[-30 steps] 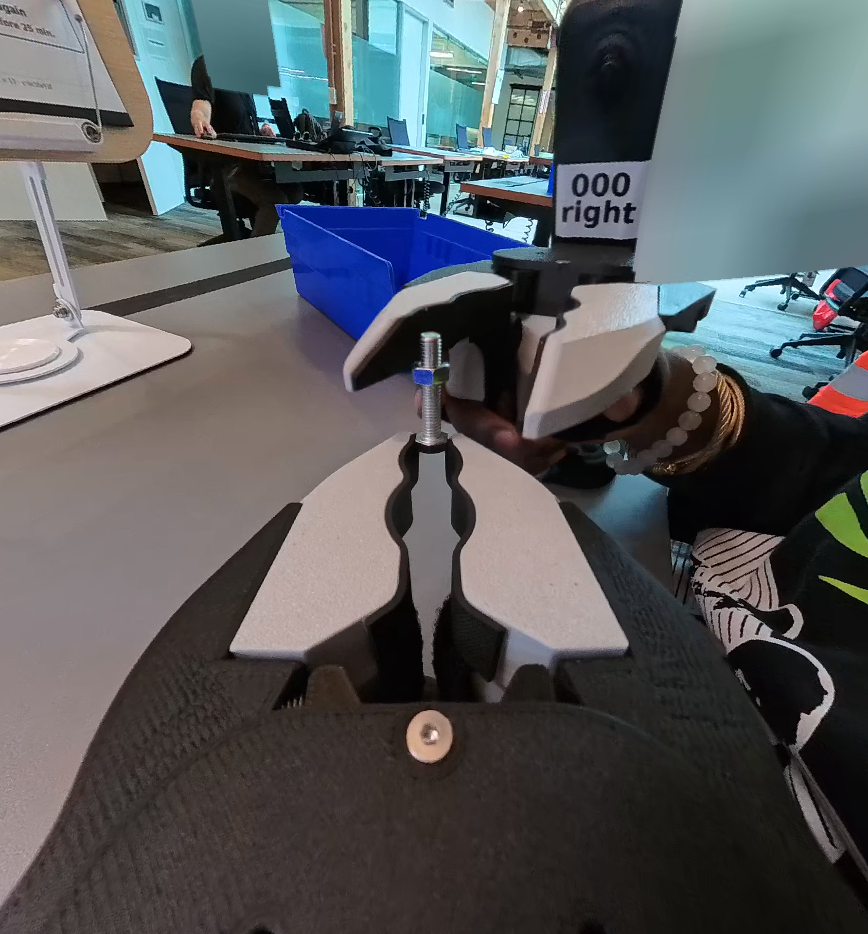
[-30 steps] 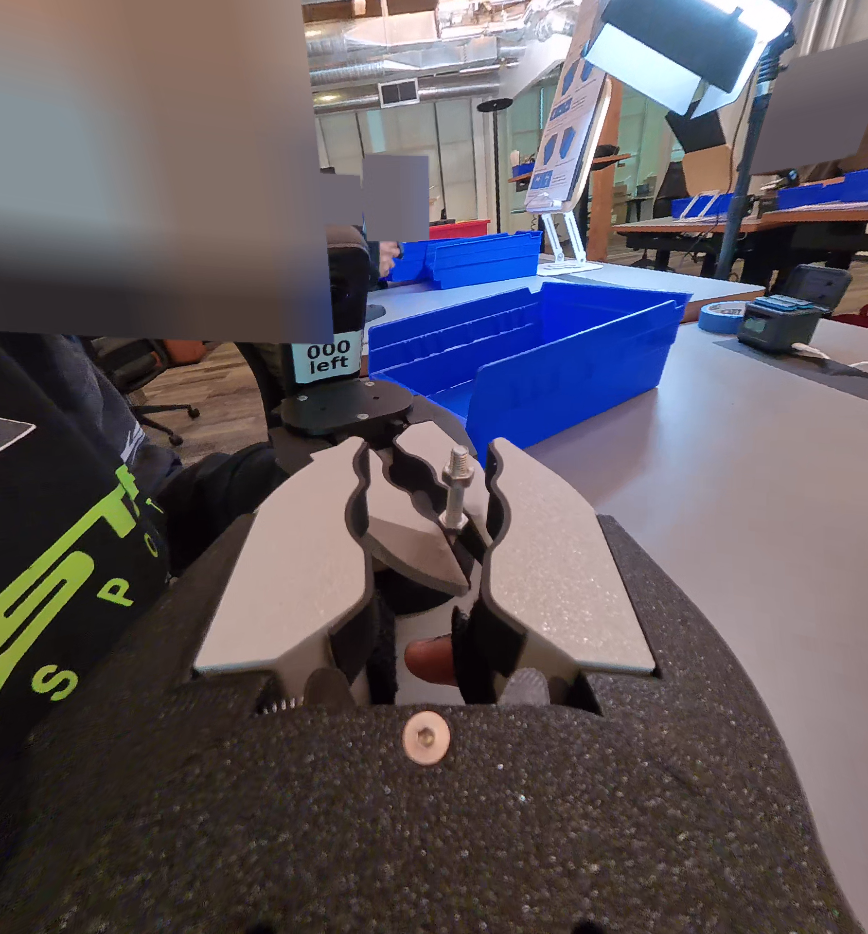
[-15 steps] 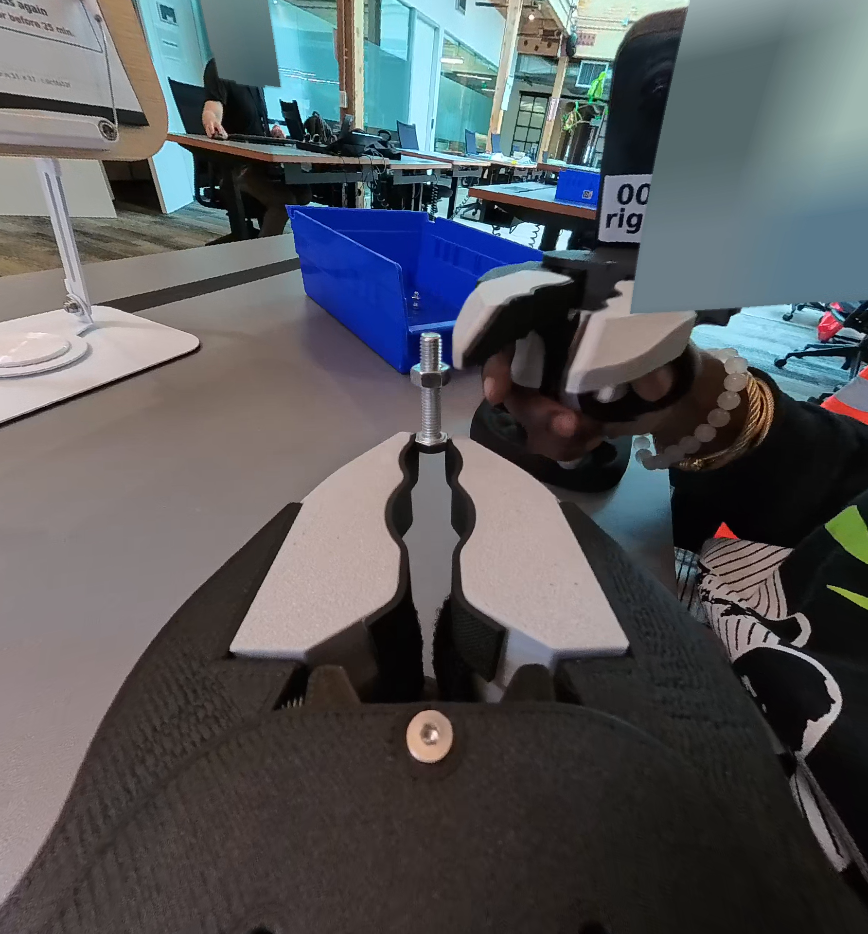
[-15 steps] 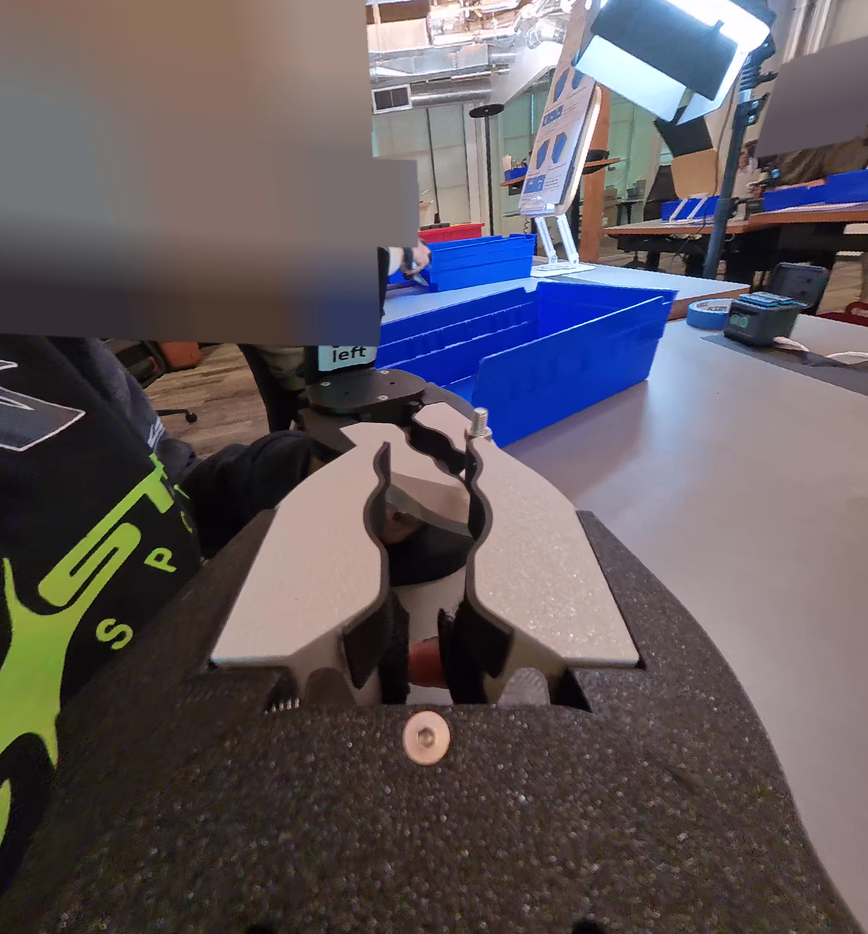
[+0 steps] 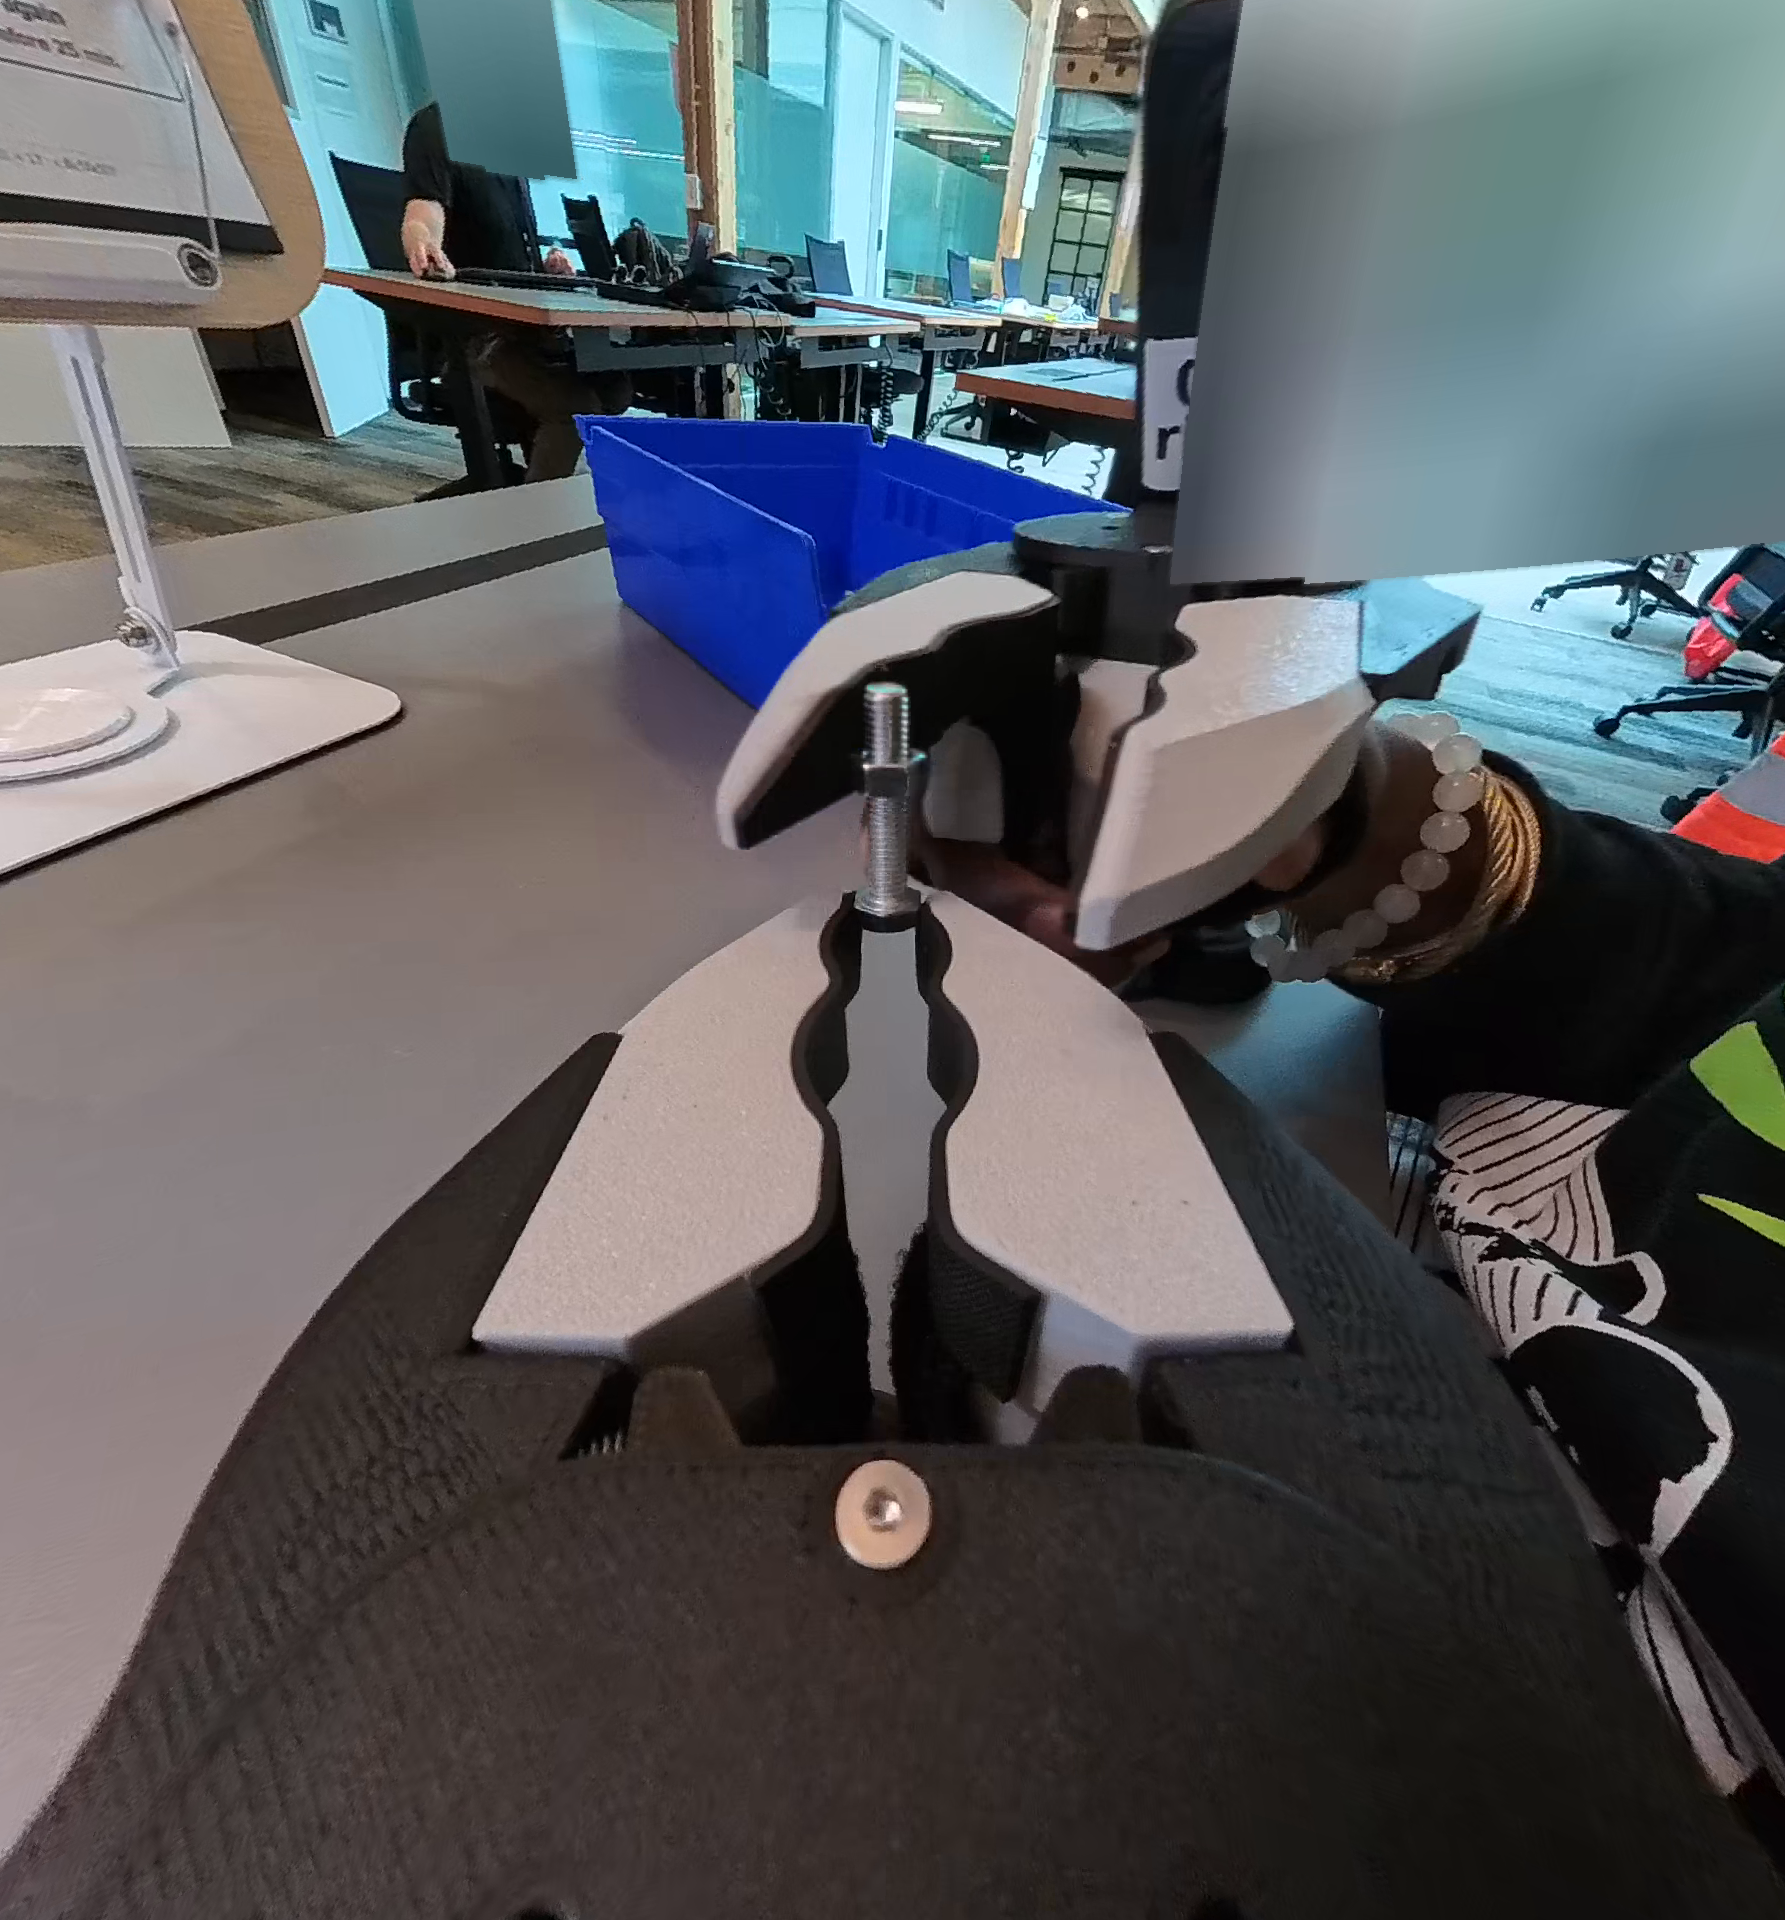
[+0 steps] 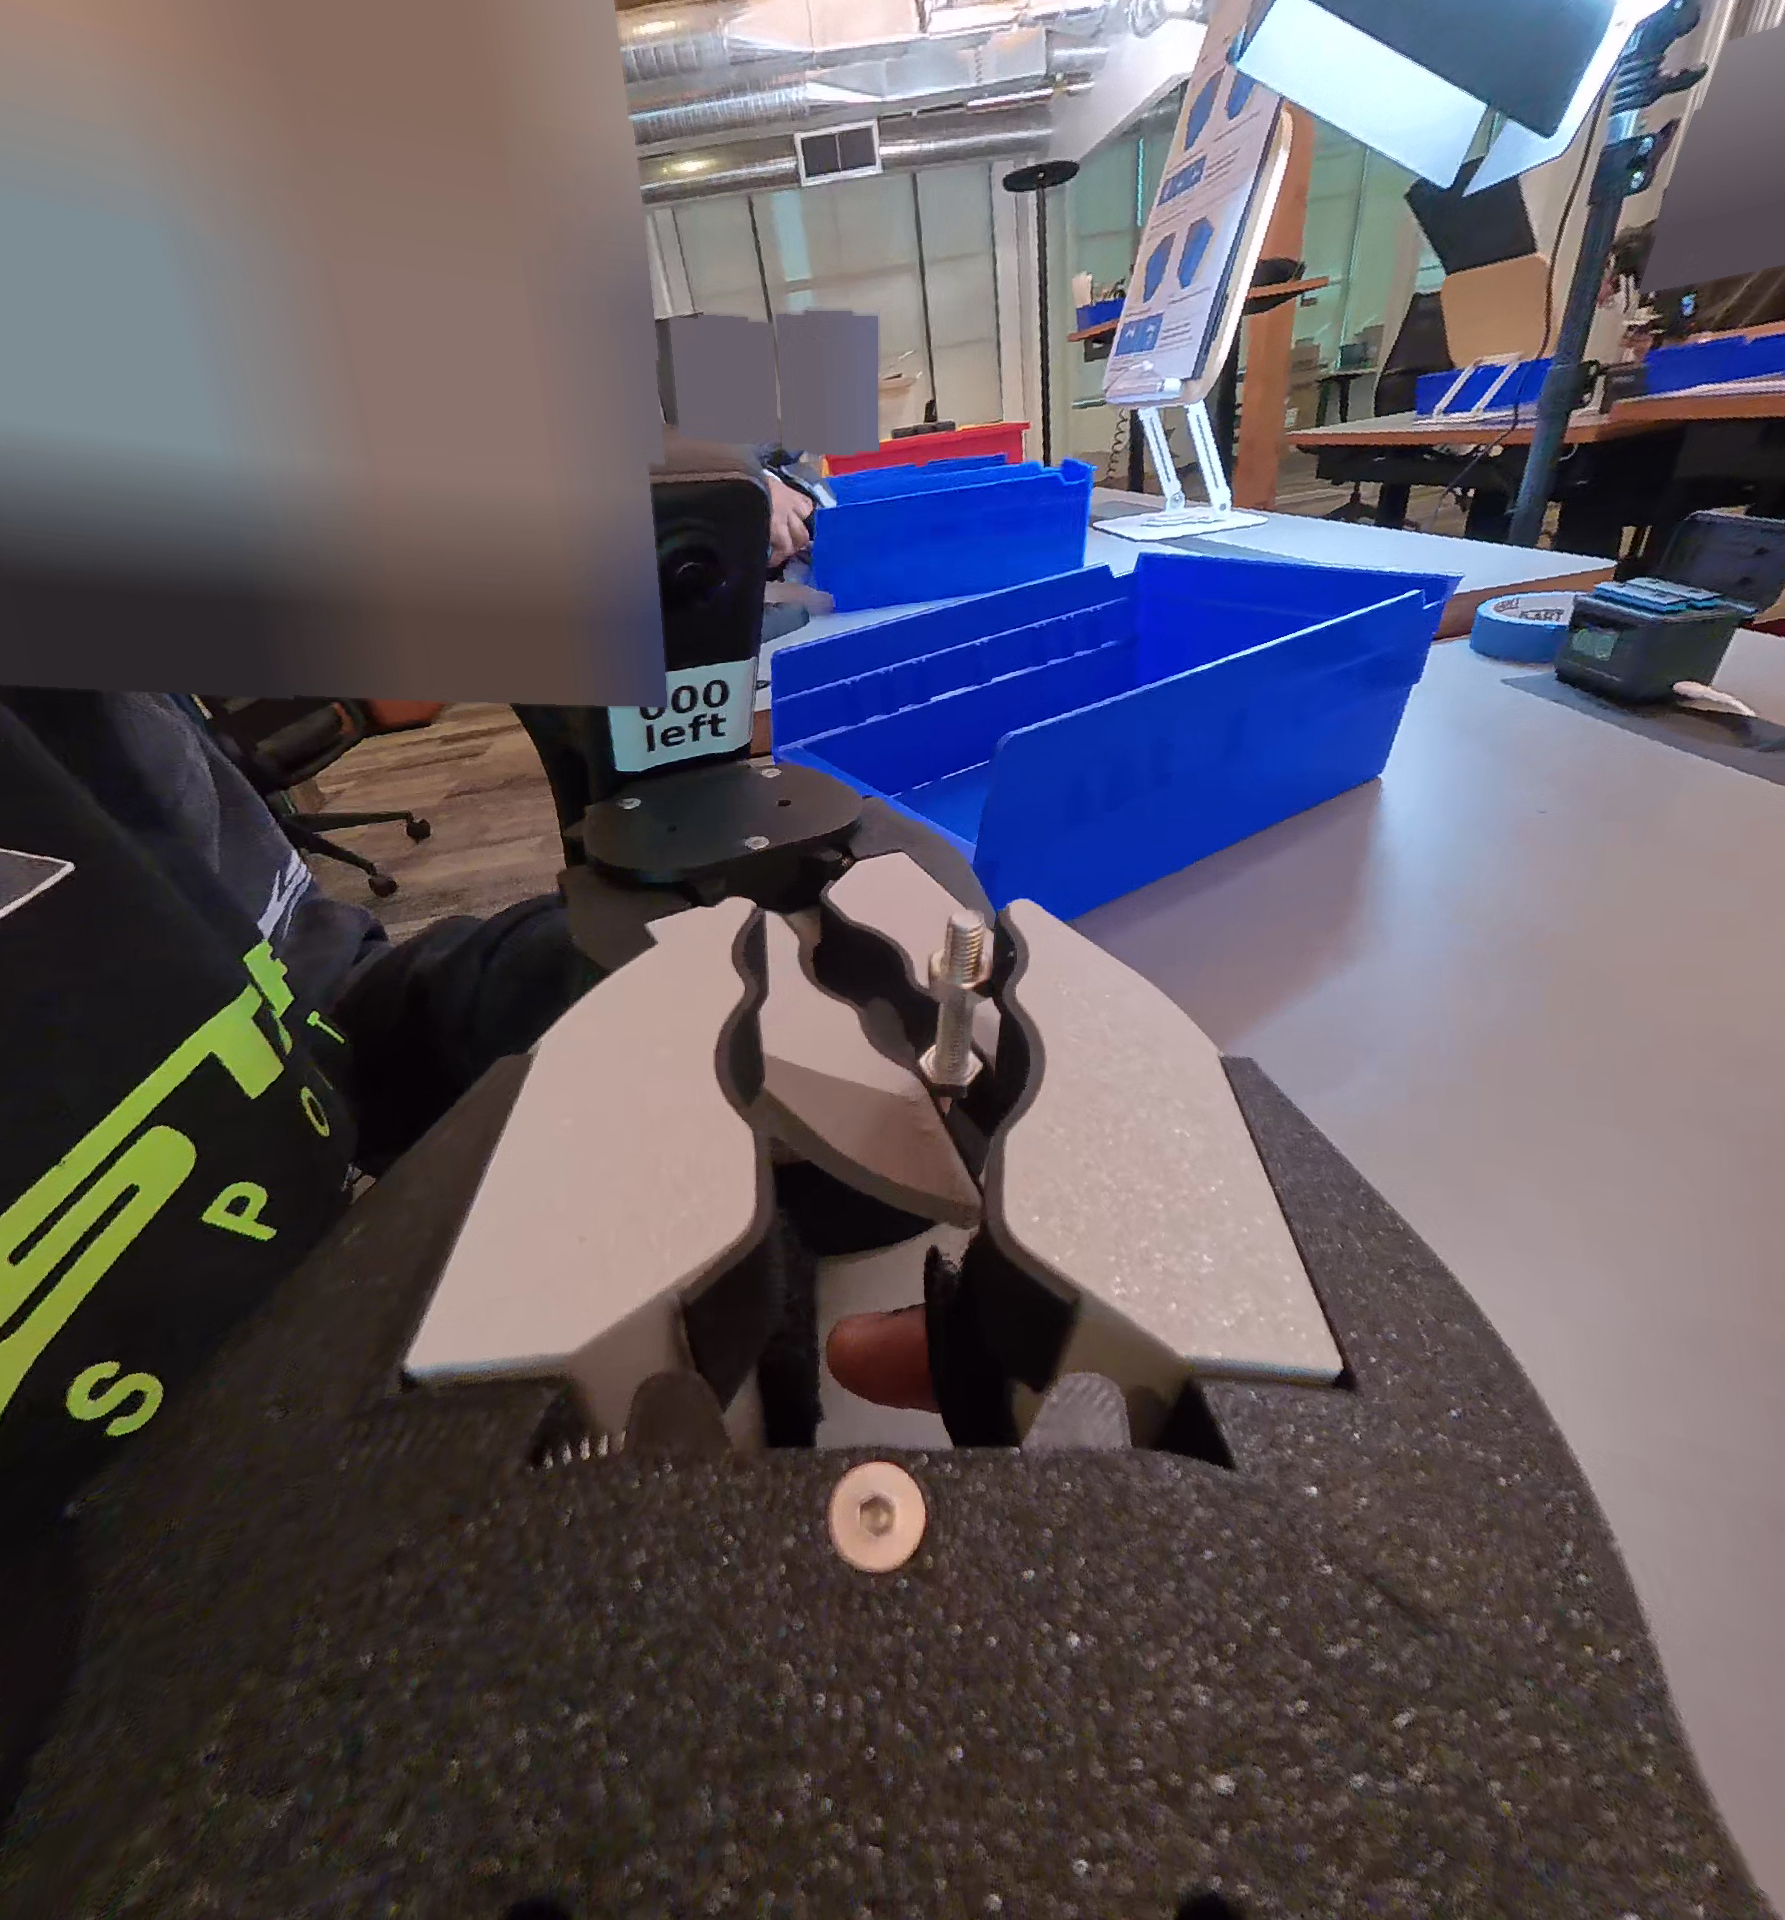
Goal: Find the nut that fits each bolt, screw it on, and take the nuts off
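Observation:
A silver bolt point(image 5: 886, 831) stands upright, and my left gripper point(image 5: 886, 916) is shut on its head. A silver nut point(image 5: 893, 774) sits on the thread a little below the tip. My right gripper point(image 5: 919, 862) is open and comes in from the far side, one finger on each side of the bolt. In the right wrist view the bolt point(image 6: 955, 997) and nut point(image 6: 955, 975) stand between my right gripper's point(image 6: 877, 925) fingers, close to the right finger point(image 6: 1106, 1122). I cannot tell if that finger touches the nut. The left gripper point(image 6: 945, 1091) shows there below the bolt.
A blue bin point(image 5: 722, 551) stands on the grey table point(image 5: 296, 987) just behind the bolt; it also shows in the right wrist view point(image 6: 1179, 821). A white tablet stand point(image 5: 140, 717) is at far left. A blue tape roll point(image 6: 1522, 623) and a black device point(image 6: 1646, 634) sit beyond the bin. About 5 cm separates my left fingertips from my right.
My right gripper pulled away to the right and closed up half a second ago. It is now back around the bolt and open. The left gripper and bolt have stayed put.

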Motion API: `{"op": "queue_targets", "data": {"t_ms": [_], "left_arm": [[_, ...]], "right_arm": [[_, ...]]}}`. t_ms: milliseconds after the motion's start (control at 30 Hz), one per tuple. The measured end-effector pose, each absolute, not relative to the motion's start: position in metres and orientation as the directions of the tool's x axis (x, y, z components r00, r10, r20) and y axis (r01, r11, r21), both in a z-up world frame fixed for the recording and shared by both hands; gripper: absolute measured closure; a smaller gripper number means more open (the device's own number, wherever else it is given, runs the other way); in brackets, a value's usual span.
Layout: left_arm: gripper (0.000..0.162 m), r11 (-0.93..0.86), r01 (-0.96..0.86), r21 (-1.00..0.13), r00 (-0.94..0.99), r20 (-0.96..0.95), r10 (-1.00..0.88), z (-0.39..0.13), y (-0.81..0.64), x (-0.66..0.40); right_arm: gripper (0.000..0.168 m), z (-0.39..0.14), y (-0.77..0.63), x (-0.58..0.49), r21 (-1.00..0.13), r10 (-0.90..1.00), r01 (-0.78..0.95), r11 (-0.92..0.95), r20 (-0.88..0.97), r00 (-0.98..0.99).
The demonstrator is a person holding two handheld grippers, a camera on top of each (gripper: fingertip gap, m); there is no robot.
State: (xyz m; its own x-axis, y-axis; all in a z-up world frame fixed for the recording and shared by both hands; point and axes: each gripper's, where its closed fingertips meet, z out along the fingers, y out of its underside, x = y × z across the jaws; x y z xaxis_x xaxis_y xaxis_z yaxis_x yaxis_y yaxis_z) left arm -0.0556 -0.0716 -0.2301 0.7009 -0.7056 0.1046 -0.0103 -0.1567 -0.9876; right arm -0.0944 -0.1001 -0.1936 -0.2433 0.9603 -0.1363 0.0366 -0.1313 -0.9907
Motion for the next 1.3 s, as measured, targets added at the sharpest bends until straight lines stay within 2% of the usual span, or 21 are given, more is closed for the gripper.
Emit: {"op": "queue_targets", "data": {"t_ms": [267,333,400,533,700,900,1067,1167,1300], "left_arm": [[0.152,-0.159,-0.008,-0.987,0.706,0.107,-0.700,-0.230,-0.071,-0.056],[0.152,-0.163,-0.003,-0.987,0.708,0.113,-0.697,-0.231,-0.070,-0.057],[0.152,-0.165,0.002,-0.986,0.707,0.118,-0.697,-0.230,-0.070,-0.057],[0.152,-0.164,-0.009,-0.986,0.707,0.110,-0.699,-0.231,-0.070,-0.056],[0.152,-0.167,-0.017,-0.986,0.700,0.108,-0.706,-0.232,-0.071,-0.055],[0.152,-0.169,-0.018,-0.985,0.700,0.108,-0.706,-0.232,-0.071,-0.055],[0.152,-0.172,-0.010,-0.985,0.705,0.115,-0.700,-0.232,-0.070,-0.056],[0.152,-0.175,-0.007,-0.985,0.706,0.119,-0.698,-0.232,-0.069,-0.057],[0.152,-0.174,-0.015,-0.985,0.705,0.113,-0.700,-0.233,-0.070,-0.056]], "right_arm": [[0.131,-0.195,-0.097,-0.074,-0.990,0.970,0.050,-0.135,-0.142,-0.198],[0.144,-0.193,-0.101,-0.067,-0.990,0.964,0.050,-0.133,-0.141,-0.225],[0.144,-0.192,-0.100,-0.063,-0.990,0.965,0.051,-0.130,-0.138,-0.222],[0.137,-0.190,-0.088,-0.063,-0.992,0.978,0.022,-0.128,-0.130,-0.163],[0.123,-0.192,-0.092,-0.079,-0.988,0.971,0.018,-0.151,-0.152,-0.184],[0.120,-0.194,-0.100,-0.087,-0.989,0.964,0.039,-0.143,-0.148,-0.221],[0.125,-0.195,-0.098,-0.073,-0.988,0.968,0.056,-0.143,-0.152,-0.201],[0.140,-0.196,-0.102,-0.061,-0.987,0.961,0.076,-0.142,-0.155,-0.228],[0.143,-0.190,-0.088,-0.056,-0.991,0.981,0.068,-0.112,-0.121,-0.151]]}}
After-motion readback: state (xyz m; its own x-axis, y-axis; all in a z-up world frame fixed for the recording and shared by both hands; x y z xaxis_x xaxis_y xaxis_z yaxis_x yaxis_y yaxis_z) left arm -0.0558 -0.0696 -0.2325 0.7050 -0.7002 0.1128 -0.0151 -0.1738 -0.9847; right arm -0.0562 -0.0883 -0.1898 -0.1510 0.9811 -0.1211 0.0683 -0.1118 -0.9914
